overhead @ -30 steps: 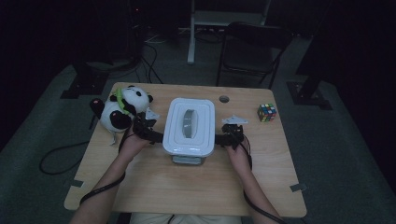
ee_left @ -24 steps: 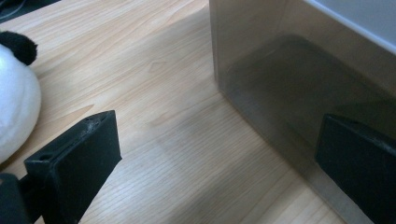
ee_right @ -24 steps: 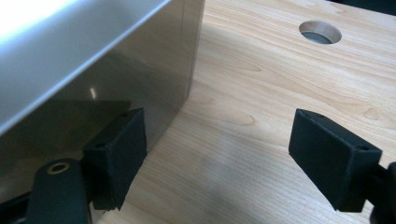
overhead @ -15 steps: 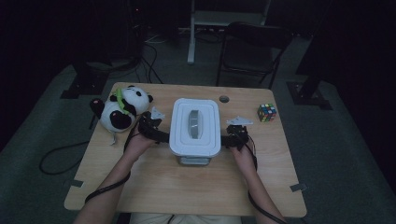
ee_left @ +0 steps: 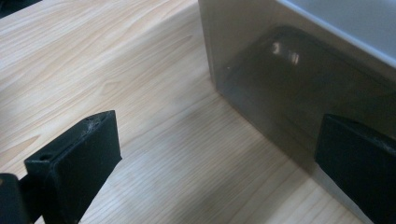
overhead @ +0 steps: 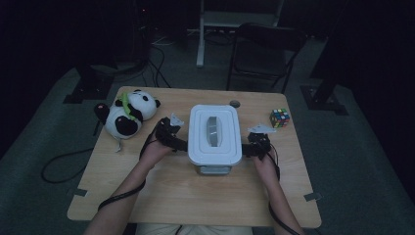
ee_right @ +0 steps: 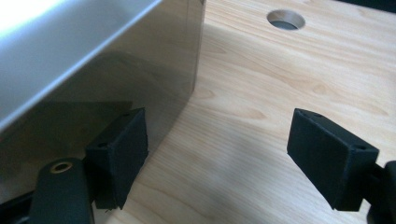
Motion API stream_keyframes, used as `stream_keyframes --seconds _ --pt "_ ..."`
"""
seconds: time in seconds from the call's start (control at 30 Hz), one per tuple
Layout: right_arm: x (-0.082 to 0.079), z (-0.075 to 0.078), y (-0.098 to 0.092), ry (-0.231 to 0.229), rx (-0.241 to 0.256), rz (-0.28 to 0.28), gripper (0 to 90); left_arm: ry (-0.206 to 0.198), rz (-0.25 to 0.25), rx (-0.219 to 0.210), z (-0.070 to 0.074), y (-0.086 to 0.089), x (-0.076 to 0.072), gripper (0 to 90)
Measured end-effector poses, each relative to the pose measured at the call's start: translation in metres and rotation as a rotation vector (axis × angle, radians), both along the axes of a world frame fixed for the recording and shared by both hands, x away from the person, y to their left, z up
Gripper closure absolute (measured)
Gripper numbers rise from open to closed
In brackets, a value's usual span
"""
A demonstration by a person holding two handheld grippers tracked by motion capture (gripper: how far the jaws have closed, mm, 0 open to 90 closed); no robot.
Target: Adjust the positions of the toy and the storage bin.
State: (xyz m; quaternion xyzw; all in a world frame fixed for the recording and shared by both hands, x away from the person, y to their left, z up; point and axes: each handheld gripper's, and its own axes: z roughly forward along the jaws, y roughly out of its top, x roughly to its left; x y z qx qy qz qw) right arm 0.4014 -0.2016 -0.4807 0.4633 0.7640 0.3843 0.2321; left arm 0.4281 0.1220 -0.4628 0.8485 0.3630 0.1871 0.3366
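Observation:
A clear storage box with a white lid point(overhead: 214, 134) stands in the middle of the wooden table point(overhead: 195, 196). My left gripper point(overhead: 182, 145) is at the box's left side, jaws wide open. In the left gripper view, the left gripper point(ee_left: 219, 144) has one jaw against the clear box wall point(ee_left: 280, 84) and the other over bare wood. My right gripper point(overhead: 246, 148) sits at the box's right side, also open. The right gripper view shows the right gripper point(ee_right: 224, 140) with one jaw beside the box wall point(ee_right: 116, 70) under the lid's rim. Neither gripper holds anything.
A plush panda point(overhead: 128, 116) lies at the table's back left. A Rubik's cube point(overhead: 279, 117) rests at the back right. A round cable hole point(overhead: 235, 104) point(ee_right: 286, 19) is behind the box. A chair point(overhead: 264, 54) stands beyond the table.
The box and both grippers have shifted slightly to the right, and the box now sits squarer to the table. Both grippers stay close against its sides.

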Motion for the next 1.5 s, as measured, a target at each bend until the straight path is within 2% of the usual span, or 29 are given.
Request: stream_keyframes --seconds 0.17,0.23,0.33,0.43,0.6,0.73,0.97,1.13,1.33,1.5 --pt "-0.002 -0.002 -0.011 0.007 0.023 -0.016 19.7 0.013 -0.012 -0.014 -0.001 -0.005 0.000 0.8" --pt "-0.004 -0.003 -0.014 0.007 0.040 -0.022 19.1 0.033 -0.020 -0.032 -0.003 -0.002 -0.001 0.7" --pt "-0.005 -0.007 -0.015 0.005 0.042 -0.027 16.1 0.042 -0.003 -0.029 -0.006 0.004 -0.004 0.7" --pt "-0.006 -0.016 -0.018 0.030 0.049 -0.023 14.6 0.051 0.035 -0.020 -0.009 0.014 -0.010 0.8" --pt "-0.014 -0.027 -0.025 0.058 0.001 -0.022 14.4 0.034 0.084 -0.017 -0.003 0.045 -0.022 0.8" --pt "-0.023 -0.030 -0.035 0.068 -0.005 -0.026 14.4 0.010 0.143 -0.015 0.007 0.076 -0.027 0.8" --pt "-0.037 -0.030 -0.044 0.075 0.001 -0.027 14.4 -0.052 0.246 -0.062 0.034 0.128 -0.032 0.8" --pt "-0.040 -0.031 -0.047 0.078 -0.001 -0.027 14.3 -0.105 0.306 -0.056 0.047 0.158 -0.034 0.8" --pt "-0.040 -0.034 -0.051 0.095 0.001 -0.030 14.4 -0.116 0.378 -0.054 0.044 0.184 -0.025 0.9" --pt "-0.039 -0.036 -0.051 0.112 0.000 -0.030 14.4 -0.080 0.385 -0.066 0.030 0.195 -0.011 0.9"
